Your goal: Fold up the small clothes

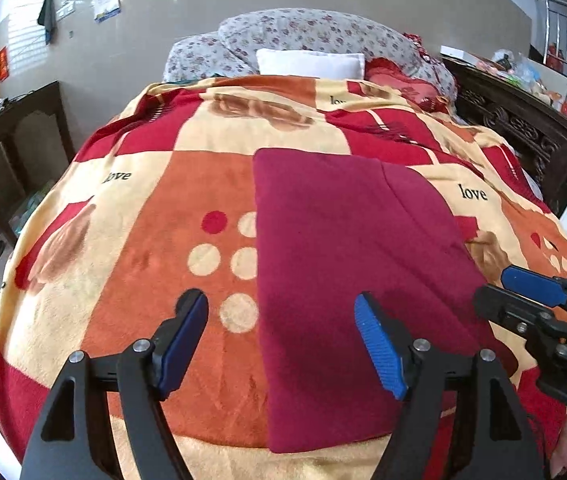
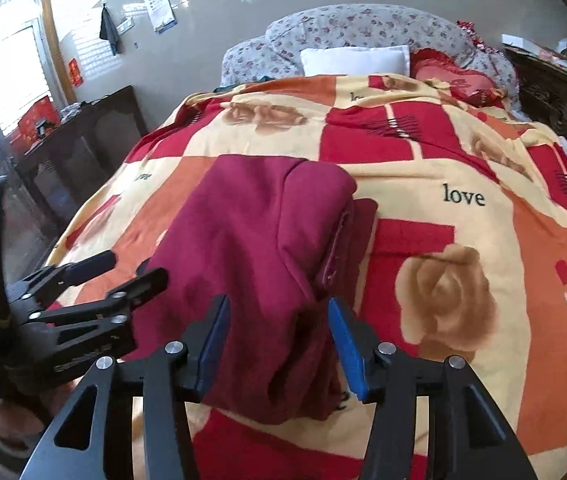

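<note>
The left gripper (image 1: 281, 344) sits nearest the lens, its blue-padded jaws spread wide and holding nothing. Its left finger hovers over the patterned blanket (image 1: 155, 240); its right finger hovers over the maroon garment (image 1: 343, 248), which lies folded flat on the bed ahead of it. To the right, the right gripper (image 2: 279, 344) also stands open, jaws either side of the garment's near right edge, where a folded layer bulges up. Far beyond both grippers rest a white pillow (image 1: 311, 63) and floral bedding (image 2: 363, 28).
</note>
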Tool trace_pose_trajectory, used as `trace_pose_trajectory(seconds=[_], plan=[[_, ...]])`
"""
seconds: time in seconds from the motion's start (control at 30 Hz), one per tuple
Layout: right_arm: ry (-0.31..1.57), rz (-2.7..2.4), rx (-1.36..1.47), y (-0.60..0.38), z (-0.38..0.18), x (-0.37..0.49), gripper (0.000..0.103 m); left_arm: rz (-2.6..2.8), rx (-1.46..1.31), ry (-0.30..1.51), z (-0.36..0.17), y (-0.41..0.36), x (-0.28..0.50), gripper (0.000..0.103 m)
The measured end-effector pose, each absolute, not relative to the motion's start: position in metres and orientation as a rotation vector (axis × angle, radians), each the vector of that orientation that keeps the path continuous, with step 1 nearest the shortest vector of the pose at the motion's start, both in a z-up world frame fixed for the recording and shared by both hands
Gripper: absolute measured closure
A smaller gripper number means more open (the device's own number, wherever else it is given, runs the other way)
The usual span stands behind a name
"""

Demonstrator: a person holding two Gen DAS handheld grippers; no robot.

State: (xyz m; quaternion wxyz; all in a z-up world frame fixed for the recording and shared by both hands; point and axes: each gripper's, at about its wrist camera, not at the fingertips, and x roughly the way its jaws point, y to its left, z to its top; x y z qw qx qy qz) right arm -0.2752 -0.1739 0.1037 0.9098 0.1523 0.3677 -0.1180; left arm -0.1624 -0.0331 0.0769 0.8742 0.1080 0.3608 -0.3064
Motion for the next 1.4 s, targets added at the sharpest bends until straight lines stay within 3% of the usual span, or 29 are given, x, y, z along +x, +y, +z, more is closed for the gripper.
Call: trace_pose_trajectory(seconds=[0.23,0.3,0.37,0.67,1.4], plan=[[0.774,-0.273,0.322,-0.173,0.097,-0.272,0.048,-0.615,0.226,0.737,0.080,-0.027,-0.170,0.027],[0.763,-0.296,0.313,-0.171,0.101,-0.277,0.043,-0.608,0.230,0.731,0.082,-0.027,-0.172,0.025],[0.749,-0.323,0.322,-0.171,0.103,-0.282,0.031,-0.609,0.217,0.740,0.083,-0.026,-0.174,0.025],[0.754,-0.351,0.353,-0.167,0.103,-0.295,0.020,-0.600,0.213,0.696,0.091,-0.025,-0.187,0.025],[0.785,-0.403,0.355,-0.168,0.097,-0.286,0.013,-0.582,0.215,0.710,0.085,-0.027,-0.186,0.025]])
